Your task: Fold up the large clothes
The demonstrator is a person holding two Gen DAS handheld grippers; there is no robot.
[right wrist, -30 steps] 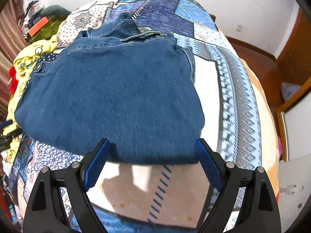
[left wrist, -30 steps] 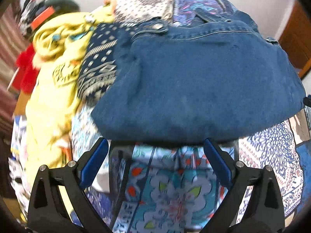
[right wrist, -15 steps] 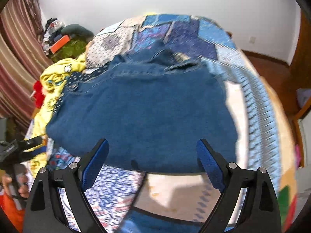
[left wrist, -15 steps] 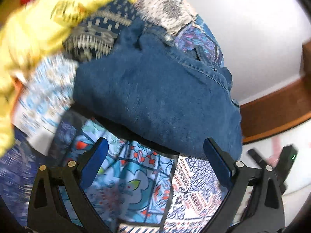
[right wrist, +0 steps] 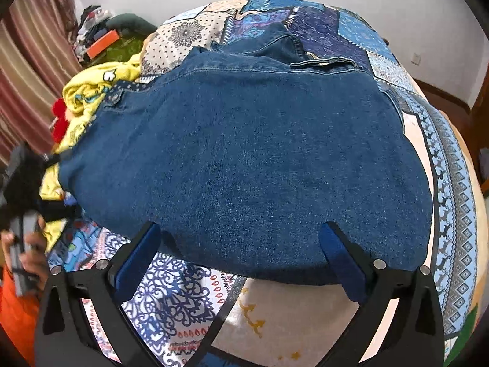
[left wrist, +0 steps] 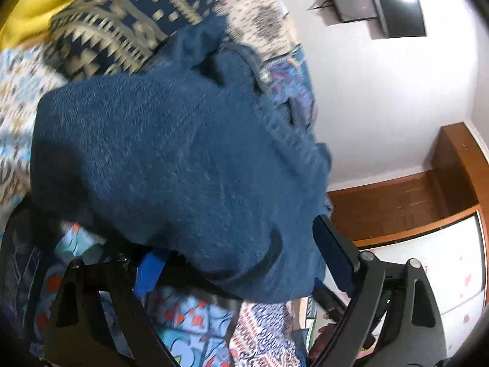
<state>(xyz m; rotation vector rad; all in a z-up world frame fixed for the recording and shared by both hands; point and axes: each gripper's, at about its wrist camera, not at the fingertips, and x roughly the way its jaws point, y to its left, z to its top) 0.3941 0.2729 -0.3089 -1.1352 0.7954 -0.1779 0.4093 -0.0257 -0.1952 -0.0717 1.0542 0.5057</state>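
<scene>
A folded blue denim garment [right wrist: 250,159] lies on the patchwork bedspread [right wrist: 452,202]. My right gripper [right wrist: 241,257] is open just in front of its near folded edge, with the fingers apart and nothing between the pads. In the left wrist view the denim [left wrist: 171,165] fills the middle, blurred. My left gripper [left wrist: 241,263] is open at the denim's left end, and the cloth edge lies over and between its fingers. The left gripper and the hand holding it also show at the far left of the right wrist view [right wrist: 21,189].
A yellow garment [right wrist: 91,91] and red cloth [right wrist: 59,119] are piled at the bed's left side. A dark patterned cloth [left wrist: 122,27] lies beside the denim. A wall-mounted screen [left wrist: 373,0] and a wooden door frame [left wrist: 397,202] are beyond the bed.
My left gripper has swung round and moved in close to the denim's left end, so the cloth now lies between its fingers. My right gripper has come closer to the near edge.
</scene>
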